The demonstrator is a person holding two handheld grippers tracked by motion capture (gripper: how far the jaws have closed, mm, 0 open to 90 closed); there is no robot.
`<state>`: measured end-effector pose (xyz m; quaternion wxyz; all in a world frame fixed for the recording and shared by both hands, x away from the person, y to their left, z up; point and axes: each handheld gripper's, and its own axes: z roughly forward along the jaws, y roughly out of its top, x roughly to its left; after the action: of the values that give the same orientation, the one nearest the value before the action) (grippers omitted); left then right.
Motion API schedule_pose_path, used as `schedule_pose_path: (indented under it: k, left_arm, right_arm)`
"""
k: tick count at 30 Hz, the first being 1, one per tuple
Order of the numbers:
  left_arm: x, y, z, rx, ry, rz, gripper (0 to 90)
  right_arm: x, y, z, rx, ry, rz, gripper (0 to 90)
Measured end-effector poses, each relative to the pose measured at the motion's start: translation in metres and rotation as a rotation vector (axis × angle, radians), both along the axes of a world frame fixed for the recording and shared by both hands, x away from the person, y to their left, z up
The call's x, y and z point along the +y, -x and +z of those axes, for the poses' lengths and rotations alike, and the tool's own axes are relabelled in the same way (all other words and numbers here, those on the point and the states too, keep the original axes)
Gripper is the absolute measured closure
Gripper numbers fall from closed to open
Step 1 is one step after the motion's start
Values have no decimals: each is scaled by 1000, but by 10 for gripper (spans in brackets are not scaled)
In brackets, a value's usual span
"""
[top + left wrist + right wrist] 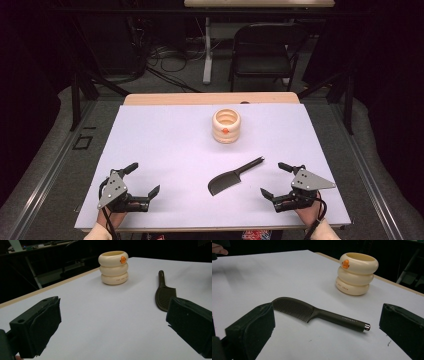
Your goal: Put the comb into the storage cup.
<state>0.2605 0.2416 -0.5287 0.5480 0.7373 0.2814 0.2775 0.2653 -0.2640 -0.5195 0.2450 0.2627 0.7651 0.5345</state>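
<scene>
Nearest us, our left hand-held gripper (143,179) and right hand-held gripper (272,180) rest low on the matte white tabletop (165,145), each with its blocky black jaws spread wide apart and holding nothing. Between them, nearer the right one, lies a dark comb (234,177): flat, with a curved toothed head and a slim round handle. Farther back stands a glossy cream cup (226,126), shaped like three stacked rings, with a small orange mark.
</scene>
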Motion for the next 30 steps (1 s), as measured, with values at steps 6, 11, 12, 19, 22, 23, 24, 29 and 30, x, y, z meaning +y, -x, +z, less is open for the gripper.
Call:
schedule_pose_path:
  k: [6,11,12,19,22,23,24,29,30]
  left_arm:
    - [0,-1,0,-7,-4,8,0]
    - [0,-1,0,-5,-5,8,0]
    - [0,-1,0,-6,-4,7,0]
    - [-1,0,0,-8,-9,6,0]
    - [0,-1,0,-3,-4,8,0]
    - [0,-1,-1,-1,-4,6,0]
    - [0,-1,-1,1,-5,7,0]
    - [-1,-1,-1,-2,-7,3,0]
    - [-1,-1,-1,-2,-6,4,0]
  right_arm:
    - [0,0,1,6,10,-11,0]
    - [0,-1,1,15,6,-17,0]
    - [0,-1,2,19,8,-18,0]
    - [3,-5,6,44,1,-33,0]
    - [5,-9,7,52,0,-34,0]
    - [7,-12,8,57,4,-39,0]
    - [8,-14,8,63,3,-44,0]
    - [11,-27,10,86,13,-56,0]
    - [12,-31,10,89,22,-63,0]
